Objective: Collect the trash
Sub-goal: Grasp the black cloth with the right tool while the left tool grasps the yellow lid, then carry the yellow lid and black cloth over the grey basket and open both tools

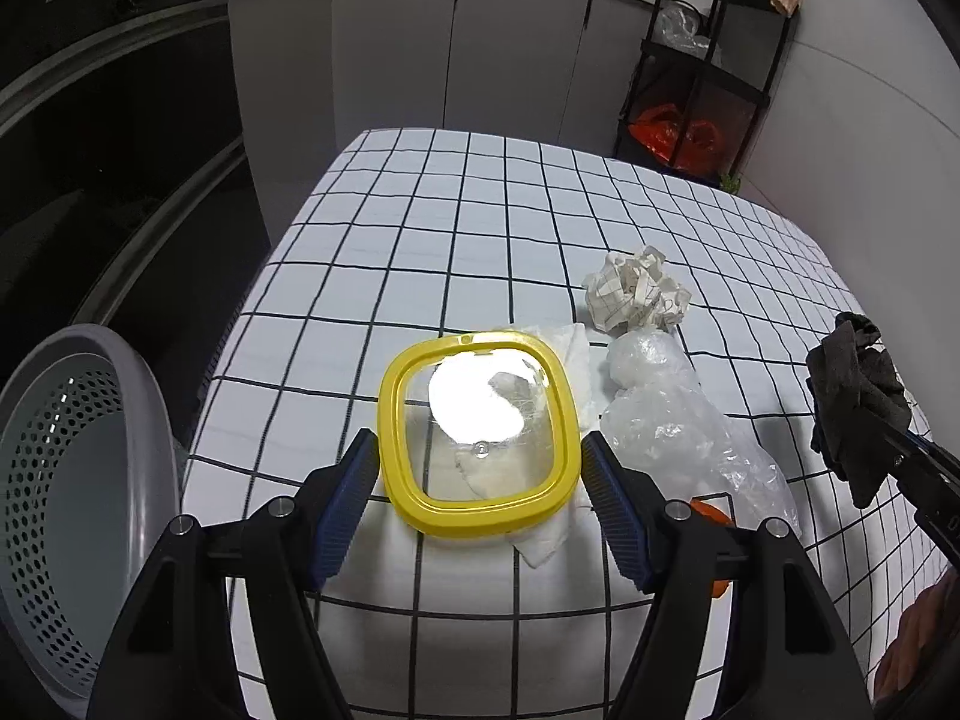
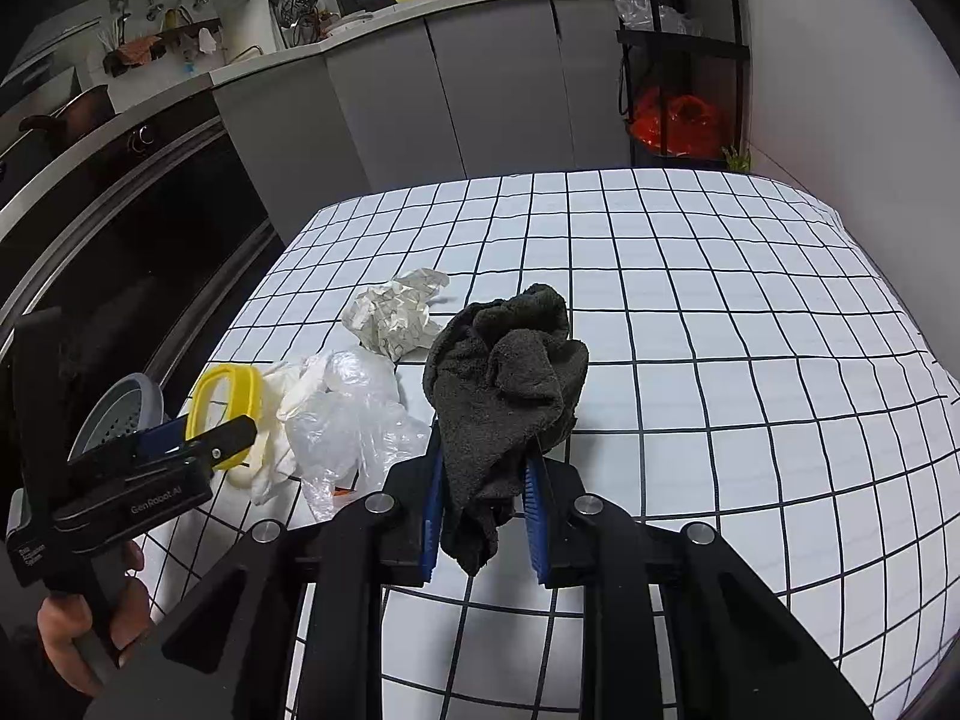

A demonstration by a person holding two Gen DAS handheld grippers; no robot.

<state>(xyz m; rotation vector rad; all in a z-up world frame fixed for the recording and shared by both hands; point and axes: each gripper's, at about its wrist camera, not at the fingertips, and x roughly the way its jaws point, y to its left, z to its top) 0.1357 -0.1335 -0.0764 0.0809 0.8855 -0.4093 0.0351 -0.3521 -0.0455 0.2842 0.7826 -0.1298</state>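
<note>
- My left gripper (image 1: 480, 474) straddles the yellow lid (image 1: 478, 435) on the tabletop (image 1: 420, 228), pads not yet touching.
- I centre it, then close evenly.
- My right gripper (image 2: 483, 516) holds the dark cloth (image 2: 504, 378).

Yellow-rimmed lid (image 1: 480, 438) between left gripper (image 1: 480, 501) fingers (image 1: 345, 498) on checked tablecloth (image 1: 480, 228).
</note>
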